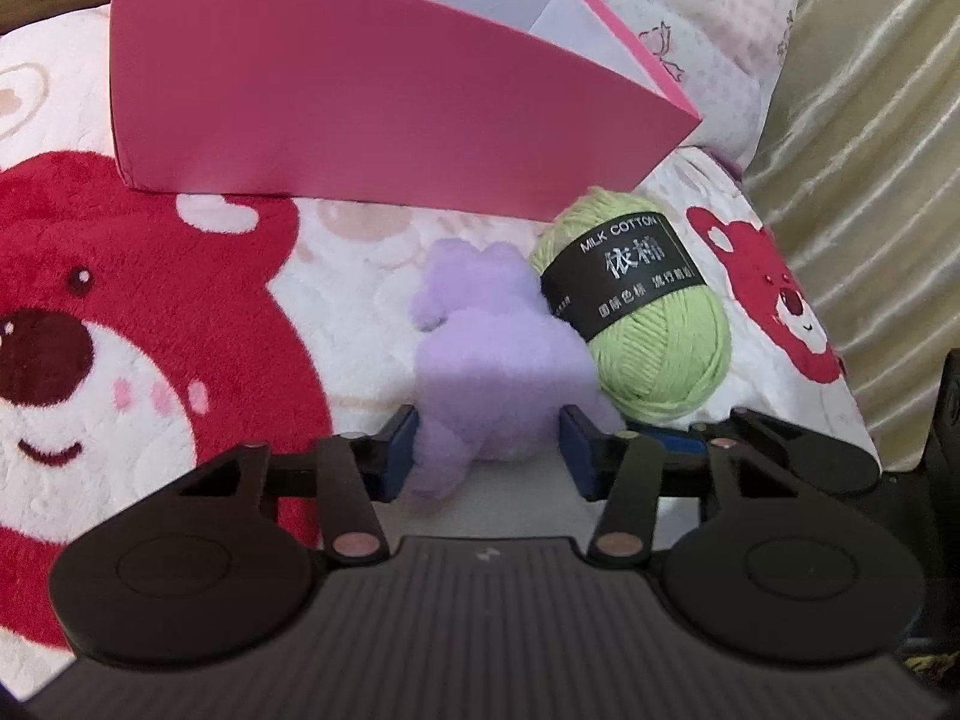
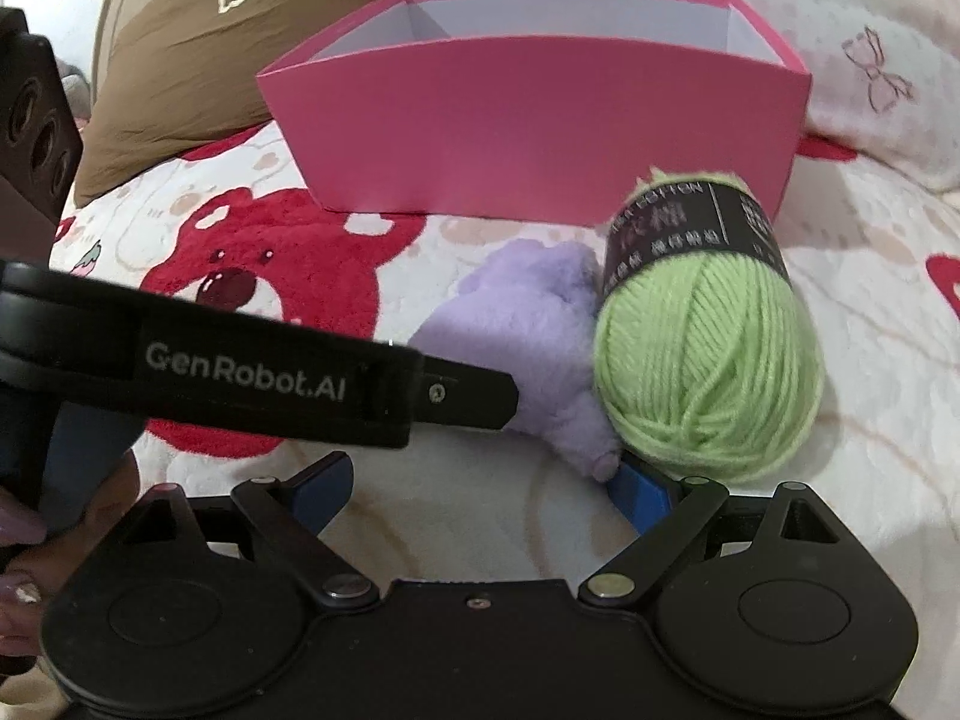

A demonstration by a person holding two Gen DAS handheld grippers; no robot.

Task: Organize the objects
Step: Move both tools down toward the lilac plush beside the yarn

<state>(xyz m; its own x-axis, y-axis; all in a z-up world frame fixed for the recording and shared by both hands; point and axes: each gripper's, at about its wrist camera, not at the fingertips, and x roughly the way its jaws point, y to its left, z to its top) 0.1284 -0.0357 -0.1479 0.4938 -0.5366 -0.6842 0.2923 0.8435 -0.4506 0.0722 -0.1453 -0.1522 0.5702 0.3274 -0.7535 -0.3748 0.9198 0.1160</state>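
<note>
Two blue pads of the left tongs [image 1: 489, 450] are squeezing the purple plush toy [image 1: 480, 354] lying on the bear-print blanket [image 1: 150, 312] (touching the green yarn ball [image 1: 648, 324]), while the right tongs [image 2: 486, 495] are gaping empty nearby, below the pink box [image 2: 540, 138].

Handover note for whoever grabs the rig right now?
Left gripper: shut on the purple plush toy, which lies on the bear blanket.
Right gripper: open, empty, its right pad at the base of the green yarn ball.
Pink box: behind both, no items visible inside.
Done: plush gripped.
Left: move plush and yarn into the box.
</note>
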